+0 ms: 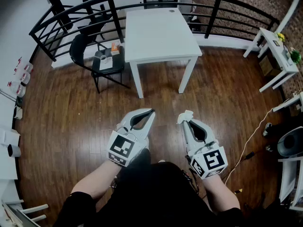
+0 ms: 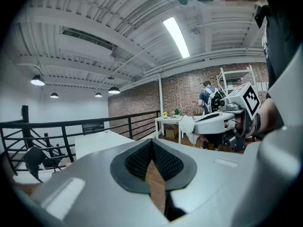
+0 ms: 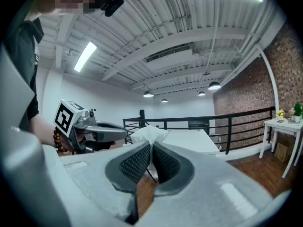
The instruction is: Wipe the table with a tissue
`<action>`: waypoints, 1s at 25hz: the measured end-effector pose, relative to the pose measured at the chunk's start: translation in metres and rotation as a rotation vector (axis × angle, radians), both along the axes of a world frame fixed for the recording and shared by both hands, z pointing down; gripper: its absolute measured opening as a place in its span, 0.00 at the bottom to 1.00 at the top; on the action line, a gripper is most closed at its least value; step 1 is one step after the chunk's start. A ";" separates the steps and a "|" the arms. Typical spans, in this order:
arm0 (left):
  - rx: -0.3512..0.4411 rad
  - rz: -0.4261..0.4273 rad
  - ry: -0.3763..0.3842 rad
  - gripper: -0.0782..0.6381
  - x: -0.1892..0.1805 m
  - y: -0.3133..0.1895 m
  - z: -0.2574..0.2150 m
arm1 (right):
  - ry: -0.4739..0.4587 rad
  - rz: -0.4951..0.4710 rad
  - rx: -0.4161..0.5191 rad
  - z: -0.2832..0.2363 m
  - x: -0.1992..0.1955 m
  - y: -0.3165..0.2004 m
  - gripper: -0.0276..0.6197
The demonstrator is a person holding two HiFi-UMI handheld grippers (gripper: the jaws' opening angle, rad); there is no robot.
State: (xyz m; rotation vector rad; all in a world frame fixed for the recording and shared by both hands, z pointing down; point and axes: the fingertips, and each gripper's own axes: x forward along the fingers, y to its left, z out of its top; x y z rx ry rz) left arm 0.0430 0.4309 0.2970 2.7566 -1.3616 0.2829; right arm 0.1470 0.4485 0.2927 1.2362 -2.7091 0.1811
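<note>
Person is facing the white table [image 1: 161,32], well apart at 12 o'clock.
Right gripper [image 1: 186,121] is pinching a tissue [image 1: 186,114] at its tips — left gripper [image 1: 150,112] is sitting closed, nothing between.

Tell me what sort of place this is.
Probably a loft-style workspace, perhaps a mezzanine: a black railing edges the wood floor, a brick wall stands beyond, and a white table sits by the railing.
</note>
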 end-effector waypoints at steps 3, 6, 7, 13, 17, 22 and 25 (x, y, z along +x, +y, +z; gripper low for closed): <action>-0.001 0.004 0.007 0.13 -0.009 -0.022 0.003 | 0.008 0.003 -0.002 0.002 -0.009 -0.021 0.05; 0.000 0.017 0.014 0.13 -0.021 -0.052 0.006 | 0.018 0.011 -0.004 0.006 -0.024 -0.050 0.05; -0.002 0.023 0.017 0.13 -0.026 -0.063 0.008 | 0.021 0.017 -0.007 0.007 -0.028 -0.061 0.05; -0.013 0.069 0.020 0.13 -0.058 -0.130 0.011 | 0.030 0.050 -0.034 0.013 -0.067 -0.126 0.05; -0.016 0.104 0.012 0.13 -0.078 -0.169 0.010 | 0.034 0.076 -0.036 0.011 -0.090 -0.164 0.05; -0.020 0.123 0.004 0.13 -0.099 -0.207 0.011 | 0.036 0.105 -0.045 0.012 -0.107 -0.202 0.05; -0.022 0.124 0.005 0.13 -0.104 -0.225 0.014 | 0.042 0.105 -0.043 0.012 -0.112 -0.222 0.05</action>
